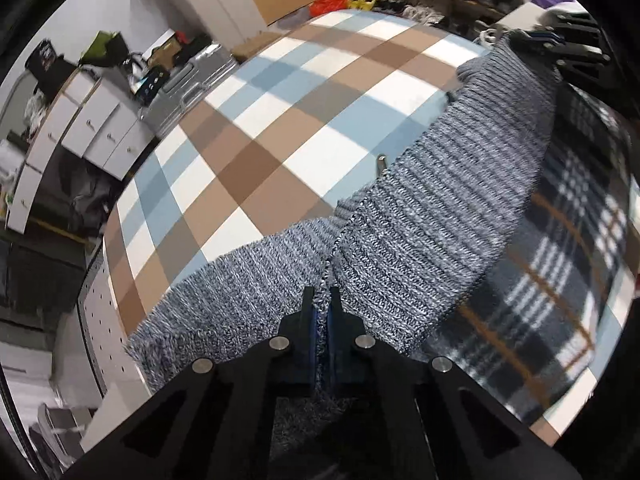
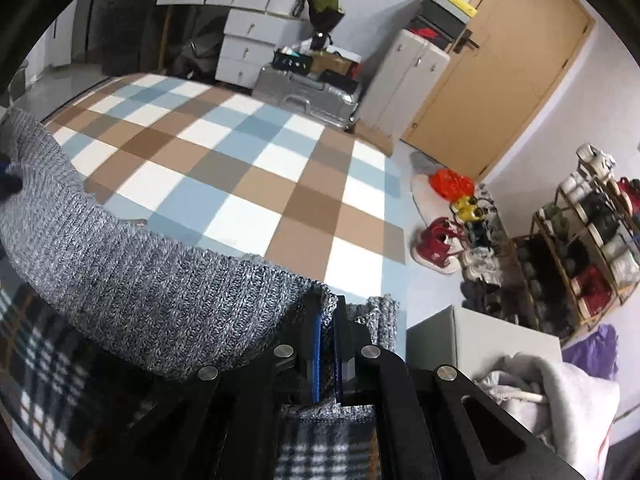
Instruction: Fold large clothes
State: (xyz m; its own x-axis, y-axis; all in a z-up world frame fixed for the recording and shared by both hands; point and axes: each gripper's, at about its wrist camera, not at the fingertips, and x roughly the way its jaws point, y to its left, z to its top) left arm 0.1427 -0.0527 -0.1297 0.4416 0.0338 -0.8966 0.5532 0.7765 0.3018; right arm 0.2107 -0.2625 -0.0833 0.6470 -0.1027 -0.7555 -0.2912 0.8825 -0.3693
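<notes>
Both hand-held grippers pinch the grey knit sweater (image 1: pixel 440 208): left hand-held gripper (image 1: pixel 323 300) and right hand-held gripper (image 2: pixel 328 308), above the checkered worktop (image 1: pixel 280 120).

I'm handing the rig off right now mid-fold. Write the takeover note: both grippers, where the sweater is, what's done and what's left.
Left gripper: shut on the grey knit sweater, at a seam near one end.
Right gripper: shut on the same sweater's edge at the other end.
The sweater is stretched between the two grippers above the checked table, with a dark plaid garment under it on the near side.
Done: both ends gripped.
Left: no finished fold is visible; carry the held edge over, lay it flat, release, then finish folding.
</notes>
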